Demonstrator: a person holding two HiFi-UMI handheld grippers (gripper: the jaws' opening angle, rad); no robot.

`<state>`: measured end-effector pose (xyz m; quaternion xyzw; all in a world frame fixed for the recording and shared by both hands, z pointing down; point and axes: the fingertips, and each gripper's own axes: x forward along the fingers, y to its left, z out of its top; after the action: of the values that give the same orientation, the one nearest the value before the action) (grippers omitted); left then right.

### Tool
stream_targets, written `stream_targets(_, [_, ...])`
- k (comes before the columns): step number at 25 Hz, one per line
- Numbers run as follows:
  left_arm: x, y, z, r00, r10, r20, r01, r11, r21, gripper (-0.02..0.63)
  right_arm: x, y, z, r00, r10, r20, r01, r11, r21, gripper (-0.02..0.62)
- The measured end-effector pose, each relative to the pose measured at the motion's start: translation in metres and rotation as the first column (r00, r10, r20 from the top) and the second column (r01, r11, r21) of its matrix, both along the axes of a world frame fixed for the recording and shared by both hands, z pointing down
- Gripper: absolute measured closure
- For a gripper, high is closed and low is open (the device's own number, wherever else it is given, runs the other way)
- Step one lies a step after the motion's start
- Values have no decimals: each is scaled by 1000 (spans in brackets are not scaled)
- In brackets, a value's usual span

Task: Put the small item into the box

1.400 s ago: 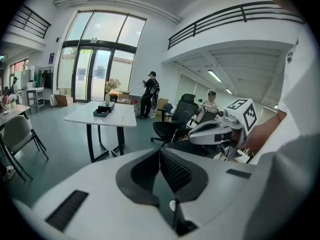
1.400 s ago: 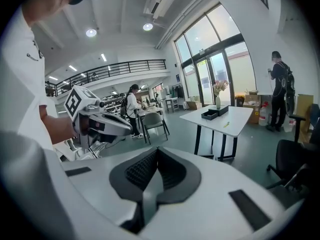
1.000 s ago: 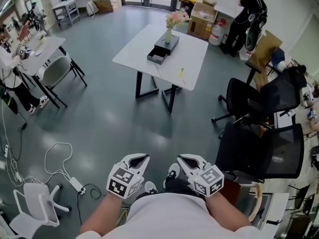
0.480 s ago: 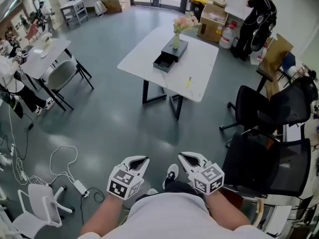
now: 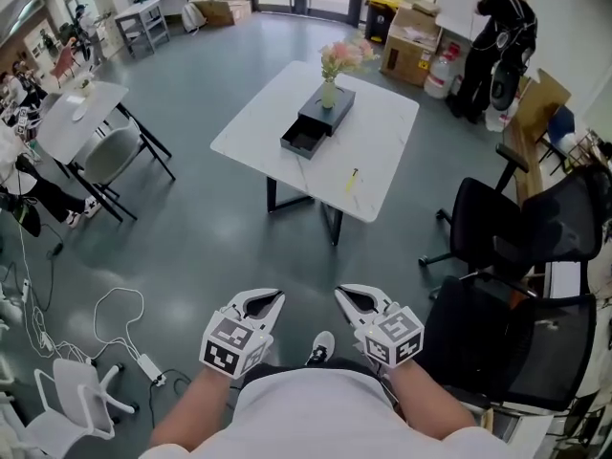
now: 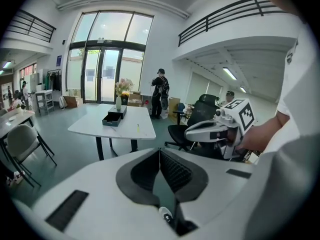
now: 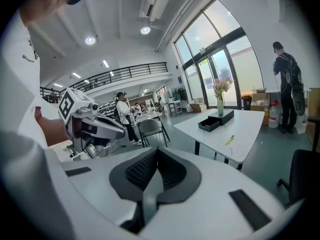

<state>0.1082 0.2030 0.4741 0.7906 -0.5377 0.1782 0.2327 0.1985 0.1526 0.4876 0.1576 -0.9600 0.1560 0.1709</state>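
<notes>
— Grippers?
— Left gripper (image 5: 267, 297) and right gripper (image 5: 348, 293), low and near, both shut tight, holding nothing.
— Small yellow item (image 5: 353, 177)?
— Lying on the far white bench (image 5: 387, 146), right of the black box (image 5: 316, 122), close by, not touching.

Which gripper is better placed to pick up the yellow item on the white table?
Right, marginally. The yellow item lies right of the box, roughly in line with the right gripper; the left gripper sits further aside. Both are shut, empty and far off.
</notes>
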Motion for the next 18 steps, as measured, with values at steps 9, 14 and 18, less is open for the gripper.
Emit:
stream_targets(9, [-1,-26,12,1000,5,29,-4,999,-47,589,2,-28,15,1000,-2,-1,2,1000,-29,580])
stream_targets(14, [-14,-50,11,999,29,34,-28,998,-49,589,-3,-47,15,1000,26,-9,-26,999,-29,580])
stream_targets(18, [-24,-79,13,997,74,26,-73,997,-34,589,-10,-68,23,997,63,-36,-64,998,-27,580])
